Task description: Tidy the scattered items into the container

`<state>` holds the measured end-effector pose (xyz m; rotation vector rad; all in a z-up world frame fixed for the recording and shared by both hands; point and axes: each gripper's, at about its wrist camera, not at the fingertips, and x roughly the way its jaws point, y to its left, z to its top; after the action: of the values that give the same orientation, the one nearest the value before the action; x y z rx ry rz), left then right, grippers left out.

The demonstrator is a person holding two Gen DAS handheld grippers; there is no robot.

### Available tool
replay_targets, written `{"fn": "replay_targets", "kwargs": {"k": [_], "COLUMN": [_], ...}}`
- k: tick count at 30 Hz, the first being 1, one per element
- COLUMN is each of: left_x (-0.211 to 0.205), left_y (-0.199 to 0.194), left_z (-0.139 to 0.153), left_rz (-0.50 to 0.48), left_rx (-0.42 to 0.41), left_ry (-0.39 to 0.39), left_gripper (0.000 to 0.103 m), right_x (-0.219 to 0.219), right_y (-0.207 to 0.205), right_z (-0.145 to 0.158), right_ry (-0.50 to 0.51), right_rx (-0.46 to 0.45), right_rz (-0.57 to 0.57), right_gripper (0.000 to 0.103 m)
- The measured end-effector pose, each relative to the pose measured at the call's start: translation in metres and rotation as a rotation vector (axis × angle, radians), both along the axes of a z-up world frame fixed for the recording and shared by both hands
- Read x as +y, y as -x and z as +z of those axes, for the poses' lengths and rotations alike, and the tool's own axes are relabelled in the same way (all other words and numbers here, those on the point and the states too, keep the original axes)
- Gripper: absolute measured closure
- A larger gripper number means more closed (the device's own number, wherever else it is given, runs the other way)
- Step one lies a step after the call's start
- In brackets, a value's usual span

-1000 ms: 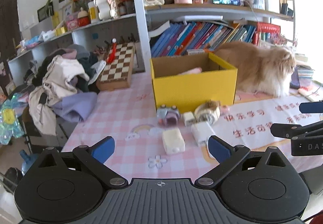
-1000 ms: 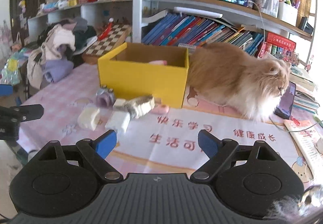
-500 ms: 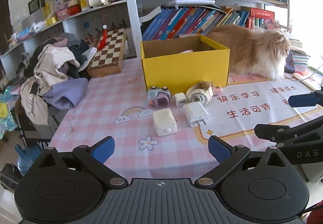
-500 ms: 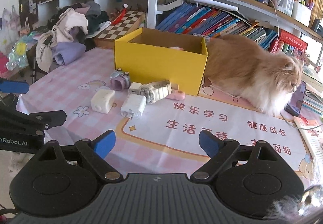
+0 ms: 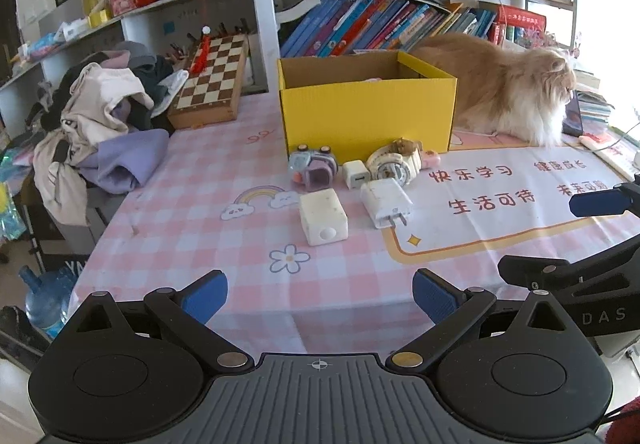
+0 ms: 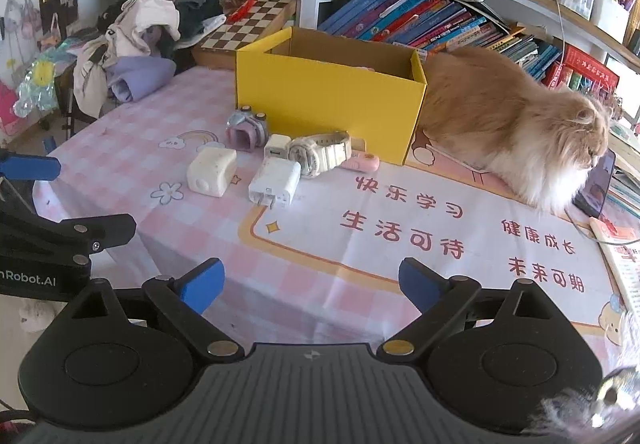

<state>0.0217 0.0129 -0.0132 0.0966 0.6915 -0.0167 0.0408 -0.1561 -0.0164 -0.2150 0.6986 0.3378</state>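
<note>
I am holding my right gripper (image 6: 310, 286) wide, its jaws having just been opening with nothing between them, and my left gripper (image 5: 320, 296) is gaping empty too. The white plug charger (image 6: 275, 182) is lying ahead and a little left of my right fingers, long axis running toward the yellow box (image 6: 332, 96) behind it. It is sitting slightly right of my left gripper, neither hand clearly nearer.

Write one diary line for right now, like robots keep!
stage: approach | left gripper: open, empty | right gripper: open, empty, jaws just opening wider | items: outside yellow box, on table | cat: beside box
</note>
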Motion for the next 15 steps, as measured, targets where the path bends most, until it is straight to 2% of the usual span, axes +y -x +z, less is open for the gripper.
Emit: {"fn": "replay_targets", "kwargs": {"k": [15], "left_x": [-0.0027], "left_y": [-0.0099], "left_z": [-0.0047], "left_rz": [-0.001], "left_rx": [0.014], "left_ry": [-0.019], "left_gripper": [0.003], "right_x": [-0.0053], "right_y": [-0.0061], "right_z": [-0.0034], "right_ry": [-0.023], "right_rx": [-0.012], "right_rz": [-0.025], "right_gripper": [0.007]}}
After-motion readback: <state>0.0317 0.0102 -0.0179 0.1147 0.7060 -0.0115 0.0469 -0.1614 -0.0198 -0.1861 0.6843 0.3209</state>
